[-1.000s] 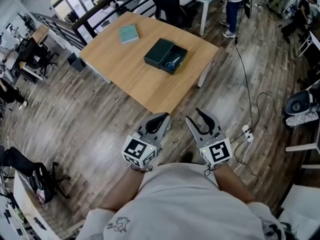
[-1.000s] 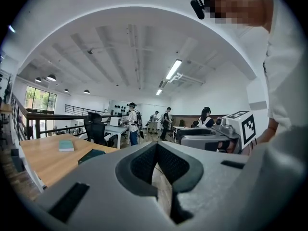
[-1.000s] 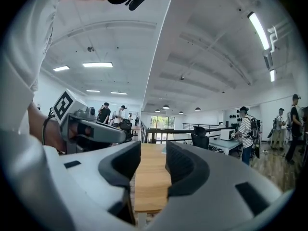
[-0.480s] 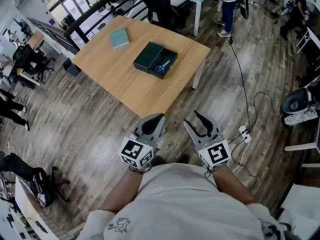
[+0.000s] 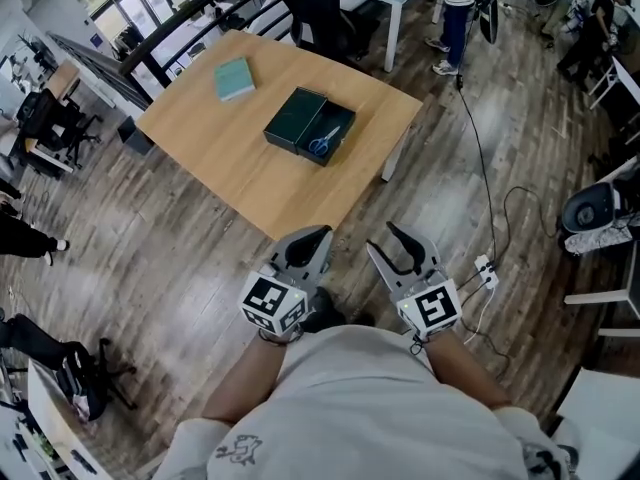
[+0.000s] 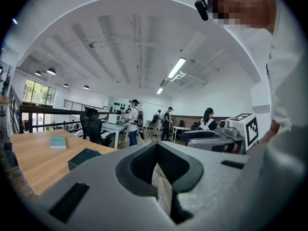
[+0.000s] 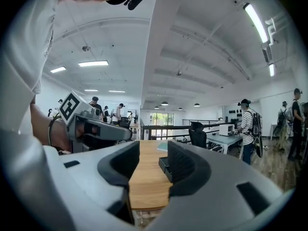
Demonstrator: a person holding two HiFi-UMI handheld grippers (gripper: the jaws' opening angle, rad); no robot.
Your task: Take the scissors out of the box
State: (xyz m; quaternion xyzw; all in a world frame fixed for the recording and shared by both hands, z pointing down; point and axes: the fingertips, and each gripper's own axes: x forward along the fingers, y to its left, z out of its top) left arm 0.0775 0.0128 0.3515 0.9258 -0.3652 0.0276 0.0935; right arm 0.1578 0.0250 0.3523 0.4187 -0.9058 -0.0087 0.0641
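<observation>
Seen from above, a person in a pale shirt stands on a wood-plank floor [image 5: 150, 238], a little short of a light wooden worktop [image 5: 250, 168], with a gripper in each hand held close to the body. Toward the left of the worktop lies a teal book [image 5: 234, 78]. To its right, near the middle of the worktop, sits a dark green box [image 5: 296, 118]. It is open, and the blue-handled scissors [image 5: 322, 143] lie inside its right half, well apart from both grippers. Nearer the person, off the worktop's near corner, is the left gripper [image 5: 308, 236]. Its fingers [image 6: 139, 165] are drawn together at the tips, with only a thin slit showing behind them, and they hold nothing. Just beside it is the right gripper [image 5: 397, 251]. Its fingers stand wide apart and are empty. Its own view shows the worktop and the box far off through the gap. Both grippers point roughly level toward the worktop. Beyond the worktop are a black chair [image 5: 320, 13] and, further right, a standing person [image 5: 455, 13]. On the floor at the right, a white power strip [image 5: 487, 268] lies at the end of a thin dark cable.
</observation>
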